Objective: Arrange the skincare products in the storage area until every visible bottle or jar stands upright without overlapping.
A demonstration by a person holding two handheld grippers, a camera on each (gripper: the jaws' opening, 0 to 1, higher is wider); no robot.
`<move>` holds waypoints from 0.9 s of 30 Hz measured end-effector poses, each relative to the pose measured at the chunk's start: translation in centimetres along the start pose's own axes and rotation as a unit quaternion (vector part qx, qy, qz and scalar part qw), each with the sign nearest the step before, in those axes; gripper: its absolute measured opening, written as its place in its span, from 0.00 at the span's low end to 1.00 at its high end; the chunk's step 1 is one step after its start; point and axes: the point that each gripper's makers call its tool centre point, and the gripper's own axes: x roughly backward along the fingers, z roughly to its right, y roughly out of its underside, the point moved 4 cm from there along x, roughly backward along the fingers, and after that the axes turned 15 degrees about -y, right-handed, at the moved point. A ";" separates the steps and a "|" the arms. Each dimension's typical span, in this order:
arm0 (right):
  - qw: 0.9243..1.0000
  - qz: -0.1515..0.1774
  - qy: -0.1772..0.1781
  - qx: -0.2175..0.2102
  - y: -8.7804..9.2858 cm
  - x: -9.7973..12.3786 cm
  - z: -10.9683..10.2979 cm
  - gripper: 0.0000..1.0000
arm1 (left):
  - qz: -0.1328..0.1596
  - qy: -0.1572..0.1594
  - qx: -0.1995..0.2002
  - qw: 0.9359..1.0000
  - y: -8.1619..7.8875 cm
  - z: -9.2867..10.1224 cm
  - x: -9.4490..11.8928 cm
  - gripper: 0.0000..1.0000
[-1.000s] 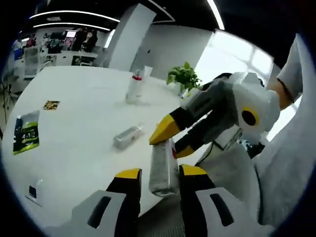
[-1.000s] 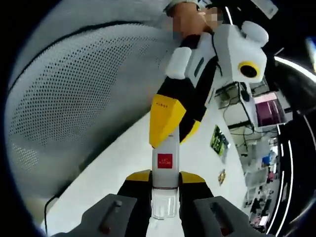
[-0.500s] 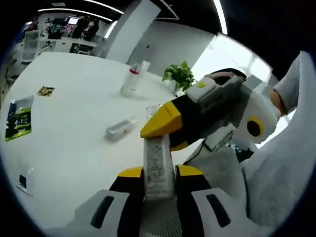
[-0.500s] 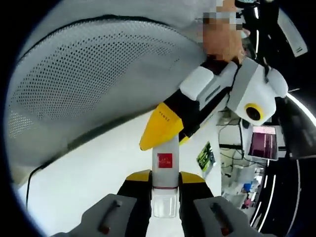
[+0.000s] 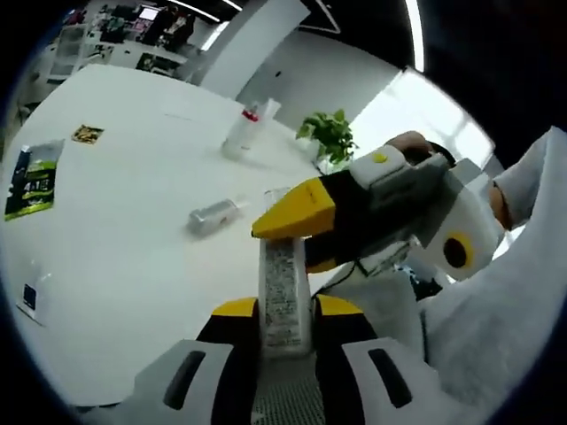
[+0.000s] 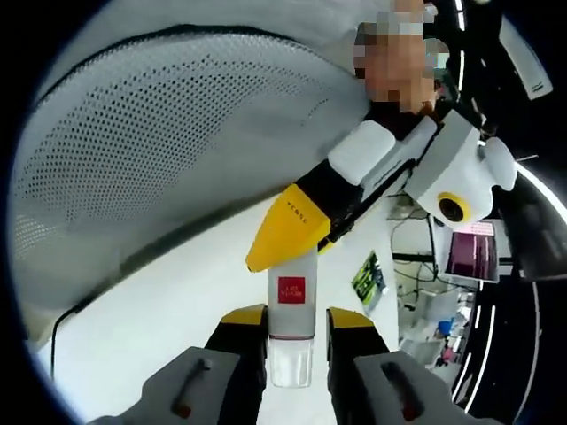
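Two claws, left claw [image 5: 283, 312], right claw [image 6: 297, 320], one tube [image 5: 283, 297]

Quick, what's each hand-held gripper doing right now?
Left hand-held gripper: shut on the white bottle.
Right hand-held gripper: shut on the same white bottle.

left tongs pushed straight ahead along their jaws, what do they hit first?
Likely the right tongs: their yellow tips already sit on the far end of the bottle held by the left tongs. Depth past that is unclear.
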 end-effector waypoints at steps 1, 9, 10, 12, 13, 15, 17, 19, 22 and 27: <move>1.000 0.000 0.002 0.000 0.1 0.0 0.1 0.19 | -0.001 0.004 0.010 1.000 -0.1 0.0 0.0 0.18; 0.998 0.022 0.021 -0.047 0.3 0.2 1.1 0.30 | 0.006 0.030 0.059 0.998 -0.9 0.0 0.5 0.18; 0.998 0.025 0.023 -0.056 0.4 0.3 1.2 0.32 | 0.007 0.030 0.065 0.997 -1.0 -0.1 0.5 0.18; 0.994 0.045 0.033 -0.094 0.6 0.6 1.4 0.35 | 0.014 0.028 0.075 0.997 -1.3 -0.3 0.6 0.18; 0.990 0.058 0.036 -0.126 0.9 0.8 1.5 0.36 | 0.018 0.028 0.079 0.996 -1.4 -0.4 0.7 0.18; 0.976 0.088 0.052 -0.190 1.4 1.3 1.8 0.41 | 0.026 0.025 0.083 0.996 -1.7 -0.5 0.8 0.18; 0.959 0.121 0.057 -0.250 1.8 1.7 1.9 0.46 | 0.031 0.022 0.083 0.996 -1.8 -0.5 0.8 0.18; 0.934 0.148 0.064 -0.317 2.5 2.1 1.8 0.50 | 0.039 0.014 0.072 0.997 -1.9 -0.5 0.9 0.18; 0.890 0.185 0.064 -0.412 3.1 2.1 0.8 0.56 | 0.055 0.004 0.065 0.996 -2.2 -0.8 1.1 0.19; 0.797 0.251 0.056 -0.546 3.9 1.9 -0.7 0.62 | 0.070 -0.010 0.066 0.995 -2.6 -1.3 1.2 0.19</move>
